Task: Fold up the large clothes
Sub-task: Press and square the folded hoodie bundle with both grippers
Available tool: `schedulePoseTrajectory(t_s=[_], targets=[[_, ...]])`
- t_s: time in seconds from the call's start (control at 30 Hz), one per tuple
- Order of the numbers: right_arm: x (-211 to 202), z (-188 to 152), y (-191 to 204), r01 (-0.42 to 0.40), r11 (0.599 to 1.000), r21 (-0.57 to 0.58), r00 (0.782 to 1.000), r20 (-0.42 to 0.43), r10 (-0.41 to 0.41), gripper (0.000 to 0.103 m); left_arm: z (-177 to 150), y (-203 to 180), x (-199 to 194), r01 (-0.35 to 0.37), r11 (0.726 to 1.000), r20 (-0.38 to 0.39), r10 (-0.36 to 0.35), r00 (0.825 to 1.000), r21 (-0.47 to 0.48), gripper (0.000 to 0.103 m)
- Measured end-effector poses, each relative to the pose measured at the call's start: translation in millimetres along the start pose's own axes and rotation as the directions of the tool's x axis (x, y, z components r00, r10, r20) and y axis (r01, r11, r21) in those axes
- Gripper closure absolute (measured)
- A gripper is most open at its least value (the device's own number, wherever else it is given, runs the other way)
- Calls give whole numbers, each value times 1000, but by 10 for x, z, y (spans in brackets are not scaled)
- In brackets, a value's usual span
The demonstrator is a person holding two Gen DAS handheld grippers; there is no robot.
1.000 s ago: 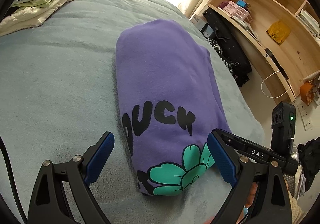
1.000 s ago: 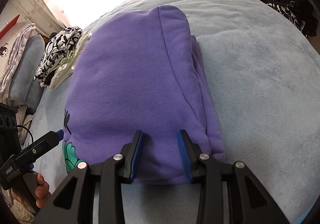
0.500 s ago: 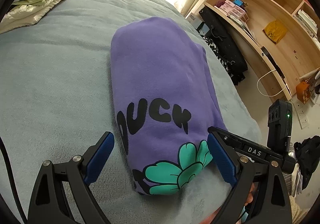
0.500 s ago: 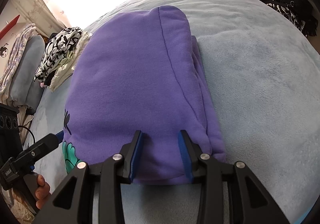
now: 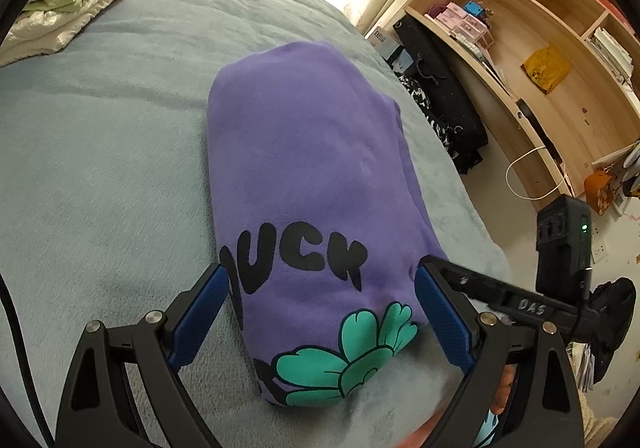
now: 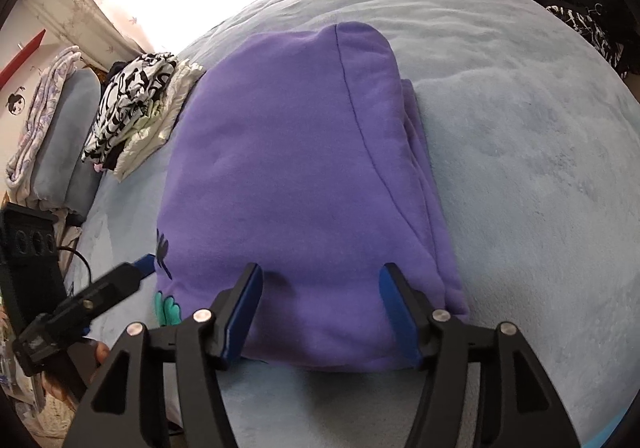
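Note:
A purple sweatshirt (image 5: 304, 176) lies folded into a compact rectangle on the grey-blue bed (image 5: 100, 152). It has black "DUCK" letters and a teal flower print. My left gripper (image 5: 320, 312) is open and empty, with its fingers on either side of the printed end. In the right wrist view the same sweatshirt (image 6: 288, 176) shows its plain side. My right gripper (image 6: 320, 308) is open and empty, with its fingers spread around the near folded edge. The right gripper (image 5: 520, 300) shows in the left wrist view, and the left gripper (image 6: 92, 300) shows in the right wrist view.
A stack of folded clothes (image 5: 72, 4) lies at the far left of the bed, also in the right wrist view (image 6: 136, 108). Wooden shelves (image 5: 540, 48) and a black garment (image 5: 444, 104) stand beyond the bed's right edge. Rolled blankets (image 6: 48, 128) lie left.
My right gripper, which was pinching the sweatshirt's near edge, has opened wide and let it go. My left gripper has shifted slightly along the printed end.

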State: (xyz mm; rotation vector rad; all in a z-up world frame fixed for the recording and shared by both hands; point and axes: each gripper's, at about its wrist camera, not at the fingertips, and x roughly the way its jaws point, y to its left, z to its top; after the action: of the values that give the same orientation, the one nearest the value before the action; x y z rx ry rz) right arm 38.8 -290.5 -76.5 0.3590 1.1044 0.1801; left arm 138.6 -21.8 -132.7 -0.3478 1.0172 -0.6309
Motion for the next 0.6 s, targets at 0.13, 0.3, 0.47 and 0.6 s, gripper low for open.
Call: schedulePoseTrajectory(t_s=[0.13, 0.3, 0.47, 0.6], targets=[[-62, 28, -46, -33, 999, 32, 999, 21, 33, 38, 5, -33, 57, 10, 1000, -10, -10, 1000, -7, 10], [-99, 113, -84, -45, 998, 43, 998, 37, 43, 35, 31, -66, 109, -1, 1000, -16, 1, 1000, 0, 10], [-111, 190, -148, -64, 997, 50, 997, 51, 61, 34, 43, -74, 142, -10, 1000, -14, 10, 1000, -7, 8], [-85, 257, -178, -44, 998, 39, 998, 48, 42, 25, 69, -52, 208, -18, 999, -24, 17, 1000, -28, 8]])
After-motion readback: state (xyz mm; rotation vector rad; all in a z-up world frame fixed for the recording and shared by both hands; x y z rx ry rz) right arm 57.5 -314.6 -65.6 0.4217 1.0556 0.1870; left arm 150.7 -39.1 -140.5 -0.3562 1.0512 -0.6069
